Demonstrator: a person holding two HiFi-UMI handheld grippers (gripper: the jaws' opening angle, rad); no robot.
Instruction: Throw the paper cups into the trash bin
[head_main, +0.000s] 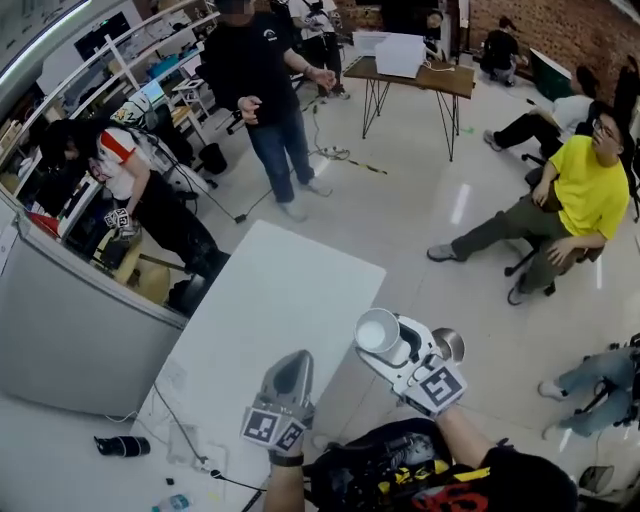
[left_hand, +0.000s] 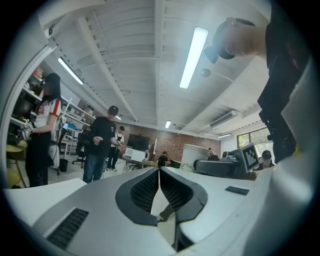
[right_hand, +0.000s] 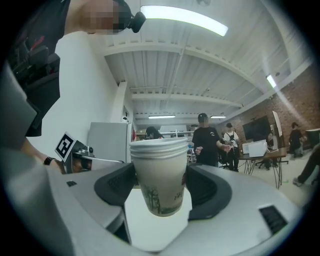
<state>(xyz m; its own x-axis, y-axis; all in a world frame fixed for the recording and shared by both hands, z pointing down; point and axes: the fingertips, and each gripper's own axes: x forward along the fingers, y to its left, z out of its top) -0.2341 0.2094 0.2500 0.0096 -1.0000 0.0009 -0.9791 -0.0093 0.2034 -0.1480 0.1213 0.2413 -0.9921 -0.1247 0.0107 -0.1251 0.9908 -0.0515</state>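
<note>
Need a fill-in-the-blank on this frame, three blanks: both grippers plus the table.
1. The right gripper is shut on a stack of paper ____.
2. The left gripper has ____ between its closed fingers.
3. In the head view, the table is ____ in colour.

Missing words: cups; nothing; white.

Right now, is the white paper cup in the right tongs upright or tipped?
Upright. The white paper cup sits rim-up between the right tongs; the head view looks into its open mouth.
</note>
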